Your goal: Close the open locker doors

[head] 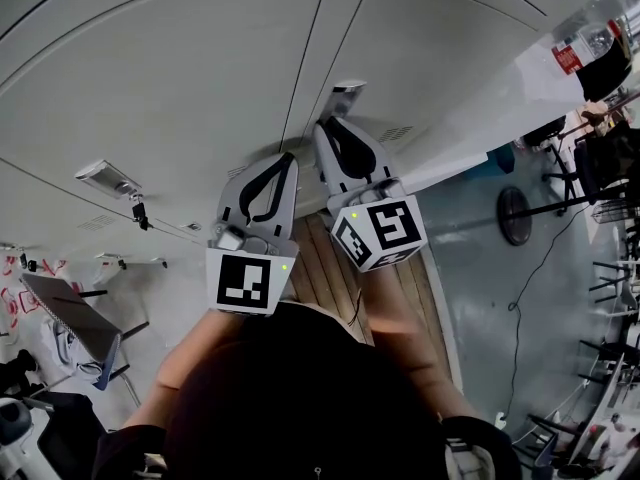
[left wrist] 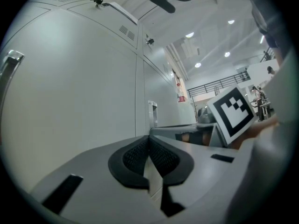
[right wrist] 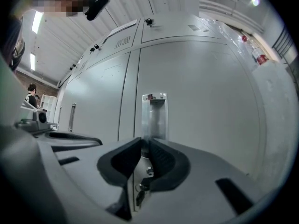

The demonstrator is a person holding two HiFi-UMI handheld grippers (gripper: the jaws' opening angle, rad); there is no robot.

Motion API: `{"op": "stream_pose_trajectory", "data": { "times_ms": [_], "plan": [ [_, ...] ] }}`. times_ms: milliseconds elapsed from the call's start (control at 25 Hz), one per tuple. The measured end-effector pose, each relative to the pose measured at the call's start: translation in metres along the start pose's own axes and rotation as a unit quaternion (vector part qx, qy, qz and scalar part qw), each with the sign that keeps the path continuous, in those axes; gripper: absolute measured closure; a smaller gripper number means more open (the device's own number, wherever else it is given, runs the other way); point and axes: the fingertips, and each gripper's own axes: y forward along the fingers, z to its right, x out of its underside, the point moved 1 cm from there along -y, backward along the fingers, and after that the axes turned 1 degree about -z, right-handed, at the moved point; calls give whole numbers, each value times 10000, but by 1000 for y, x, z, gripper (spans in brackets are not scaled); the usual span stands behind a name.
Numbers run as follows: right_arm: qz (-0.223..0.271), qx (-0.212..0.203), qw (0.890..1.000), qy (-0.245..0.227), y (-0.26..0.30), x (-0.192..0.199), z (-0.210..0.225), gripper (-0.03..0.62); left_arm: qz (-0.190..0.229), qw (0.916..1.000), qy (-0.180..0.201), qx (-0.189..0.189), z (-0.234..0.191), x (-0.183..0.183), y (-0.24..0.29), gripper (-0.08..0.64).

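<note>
**Right gripper**: held level and clenched on the lower end of the handle. The handle was pinched between the ribbed black pads. A white marker cube was carried at the rear.

**Left gripper**: held level just beside the right one, near the locker face. The jaws were pressed together with nothing between them.

**Handle:** an upright, silvery metal pull was set near the left edge of its locker door. A key was seen in the lock just below it, under the jaws.

**Locker door:** a flat, smooth, matt grey panel was seen lying level with the neighbouring door. Only a narrow dark seam was seen between the two. The locker's inside was hidden behind the panel.

**Neighbouring door:** it was of the same grey sheet. A slim bar handle was fitted to a door farther left. Vent slots were cut in the panels above.

**Floor:** a strip of brown wooden planks was laid along the foot of the lockers, edged on the right by smooth grey flooring. Open room was left there, and a round-based stand and dark chairs were placed well apart from the grippers.
</note>
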Motion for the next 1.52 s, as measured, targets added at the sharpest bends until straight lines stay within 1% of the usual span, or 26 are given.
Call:
{"op": "stream_pose_trajectory", "data": {
  "times_ms": [240, 320, 520, 640, 680, 800, 1000, 1160, 1320, 1440, 1520],
  "plan": [
    [-22, 396, 9992, -32, -1, 0, -2, 538, 28, 10000, 64, -33, -2, 0, -17, 560],
    [-14, 550, 9985, -66, -2, 0, -1, 526, 34, 9999, 86, -45, -1, 1, -25, 560],
    [142, 644, 9977, -127, -15, -9, -3, 523, 123, 9997, -2, -207, 1, 3, -44, 560],
    [220, 662, 9975, -113, -32, -12, -7, 525, 202, 9991, 28, -366, 4, -2, -57, 560],
    [240, 663, 9975, -109, -38, -12, -9, 525, 230, 9988, 33, -432, 5, -5, -61, 560],
    [302, 604, 9977, -106, -60, -15, -15, 591, 329, 9973, -12, -660, 11, -15, -76, 560],
    [400, 394, 9983, -181, -111, -24, -25, 592, 433, 9927, -93, -1123, 29, -36, -104, 560],
    [521, 273, 9976, -354, -162, -34, -29, 592, 416, 9878, 90, -1496, 51, -47, -131, 560],
    [546, 204, 9975, -395, -211, -23, -31, 591, 297, 9836, 169, -1769, 82, -40, -160, 560],
    [492, 135, 9983, -295, -235, -6, -33, 591, 120, 9811, 319, -1904, 100, -26, -179, 560],
    [410, 72, 9988, -263, -248, 4, -34, 591, -18, 9800, 352, -1957, 110, -16, -188, 560]
  ]
}}
